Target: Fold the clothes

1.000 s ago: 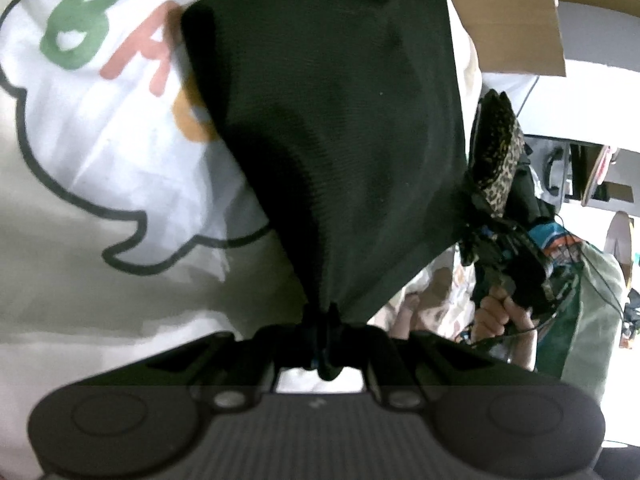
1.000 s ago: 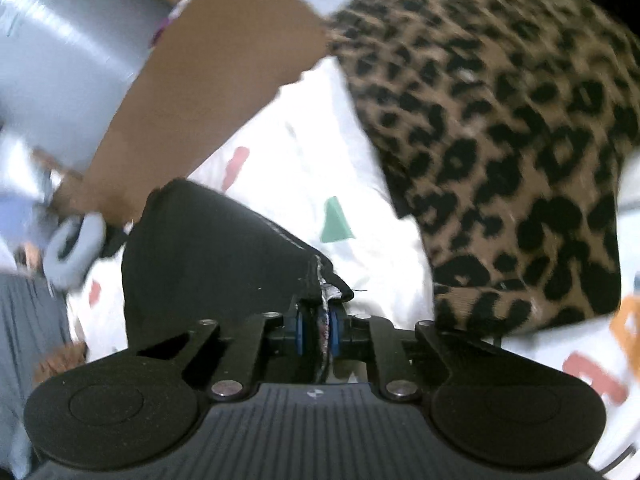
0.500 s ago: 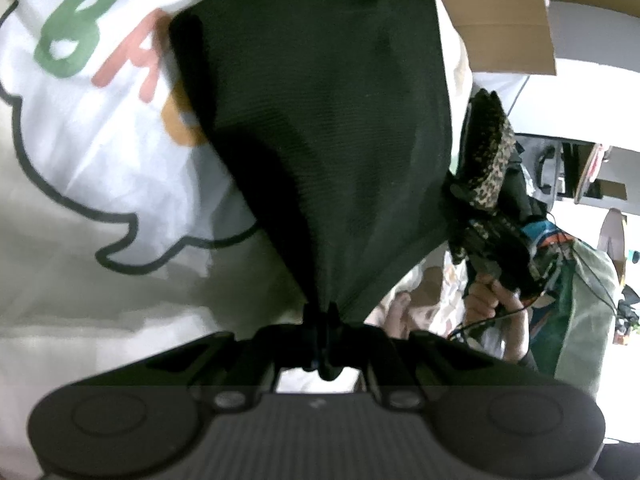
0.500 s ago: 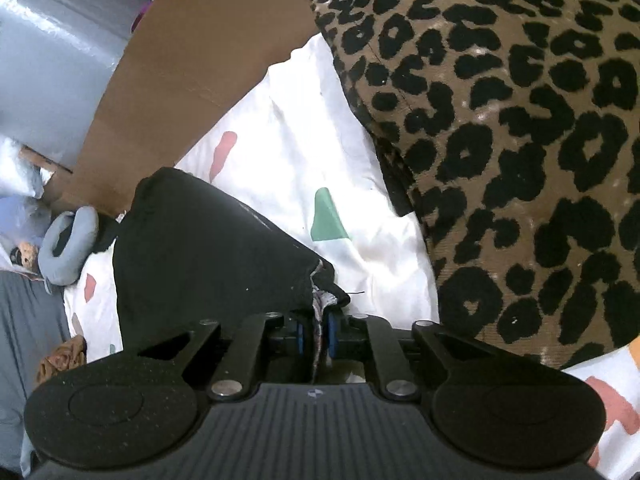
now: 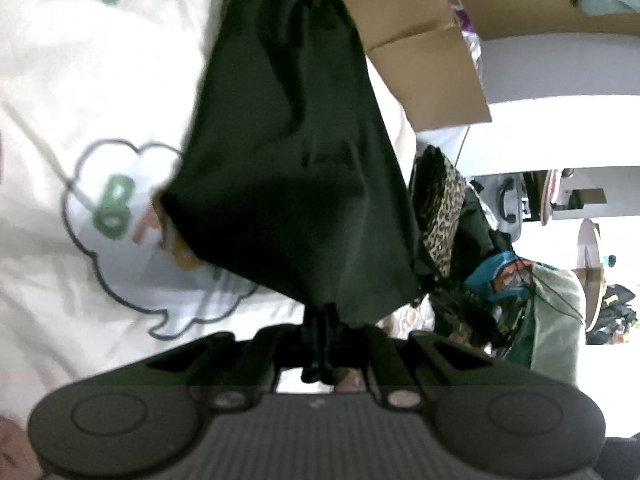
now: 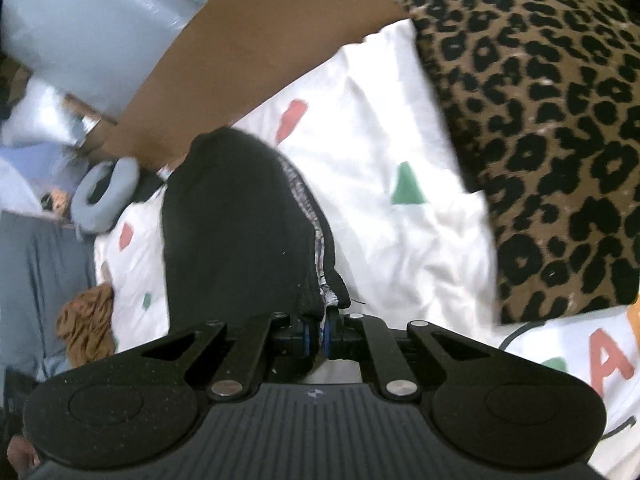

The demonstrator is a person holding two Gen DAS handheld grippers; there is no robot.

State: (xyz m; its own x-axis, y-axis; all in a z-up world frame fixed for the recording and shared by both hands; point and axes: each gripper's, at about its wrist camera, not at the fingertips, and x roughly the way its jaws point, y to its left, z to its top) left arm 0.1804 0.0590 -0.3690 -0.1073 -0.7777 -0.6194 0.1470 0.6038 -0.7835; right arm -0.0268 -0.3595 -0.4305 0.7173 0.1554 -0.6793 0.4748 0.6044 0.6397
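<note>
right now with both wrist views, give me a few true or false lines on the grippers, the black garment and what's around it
1. The left gripper is shut on the black garment. True.
2. The right gripper hangs open and empty. False: it is shut on the garment's edge.
3. The leopard print cloth lies on the white printed sheet. True.
4. The garment is white with green letters. False: it is black; the coloured letters are printed on the sheet.
5. A brown cardboard flap shows beyond the garment. True.

Black garment (image 5: 292, 152) top cut off; sheet lettering (image 5: 120, 216) partly hidden.
</note>
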